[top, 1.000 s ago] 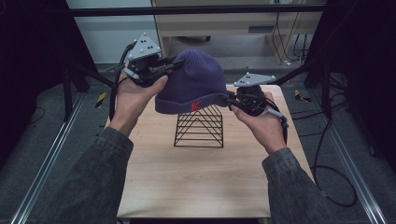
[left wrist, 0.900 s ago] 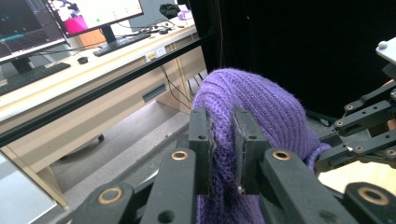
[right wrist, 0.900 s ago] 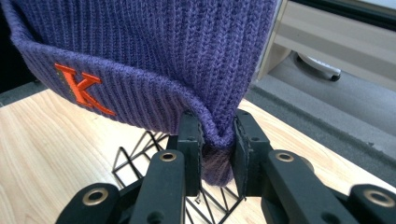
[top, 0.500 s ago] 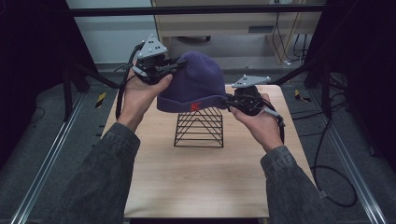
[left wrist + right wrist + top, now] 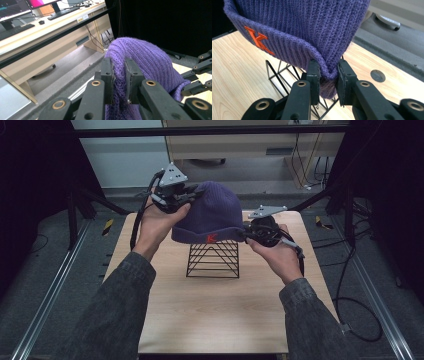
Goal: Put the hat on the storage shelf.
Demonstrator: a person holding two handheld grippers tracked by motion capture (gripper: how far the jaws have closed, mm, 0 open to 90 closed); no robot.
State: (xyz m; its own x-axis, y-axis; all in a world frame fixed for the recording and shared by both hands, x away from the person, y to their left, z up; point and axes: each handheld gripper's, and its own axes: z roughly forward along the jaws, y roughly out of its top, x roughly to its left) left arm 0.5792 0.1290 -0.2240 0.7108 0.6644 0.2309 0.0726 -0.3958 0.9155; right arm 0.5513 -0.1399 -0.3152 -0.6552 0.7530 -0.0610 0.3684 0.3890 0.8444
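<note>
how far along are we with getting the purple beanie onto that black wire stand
Done: both the left gripper and right gripper are clamped on the purple beanie's rim. In hand: it hangs spread over the black wire stand. Left: seating it on the stand and letting go.

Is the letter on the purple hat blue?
No, the letter K on the cuff of the purple hat is orange-red, as the right gripper view shows plainly.

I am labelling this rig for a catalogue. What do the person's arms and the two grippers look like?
Both forearms wear dark grey denim-like sleeves. The left gripper and right gripper are black, each topped by a grey three-cornered plate and trailing a black cable. Their jaws are black bars with brass-coloured pivot rings.
</note>
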